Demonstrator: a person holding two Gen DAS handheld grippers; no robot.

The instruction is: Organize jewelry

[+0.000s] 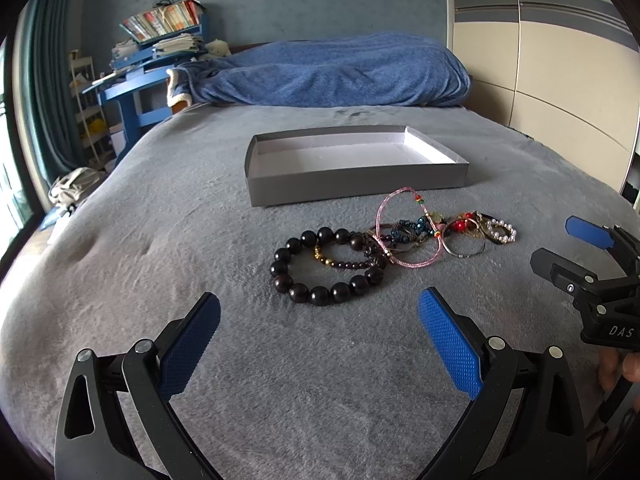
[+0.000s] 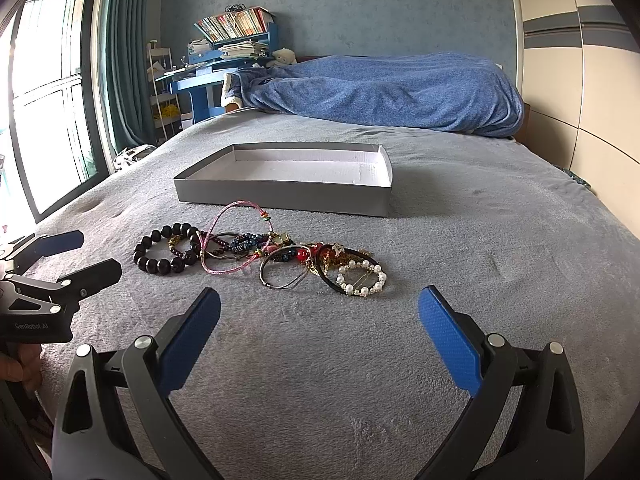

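A heap of jewelry lies on the grey bed cover: a big dark bead bracelet (image 1: 294,246) (image 2: 141,249), a pink cord bracelet (image 1: 385,207) (image 2: 218,216), a silver bangle (image 1: 464,255) (image 2: 267,280) and a pearl ring clip (image 1: 505,227) (image 2: 354,289). An empty grey box (image 1: 352,186) (image 2: 280,196) sits just beyond the heap. My left gripper (image 1: 319,310) is open and empty, just short of the bead bracelet. My right gripper (image 2: 319,308) is open and empty, just short of the pearl clip. Each gripper shows at the edge of the other's view.
A blue blanket (image 1: 340,72) (image 2: 384,92) is bunched at the far end of the bed. A blue desk with books (image 1: 160,36) (image 2: 228,48) stands at the back left, by a window and curtain (image 2: 120,52). A wardrobe (image 1: 552,60) lines the right side.
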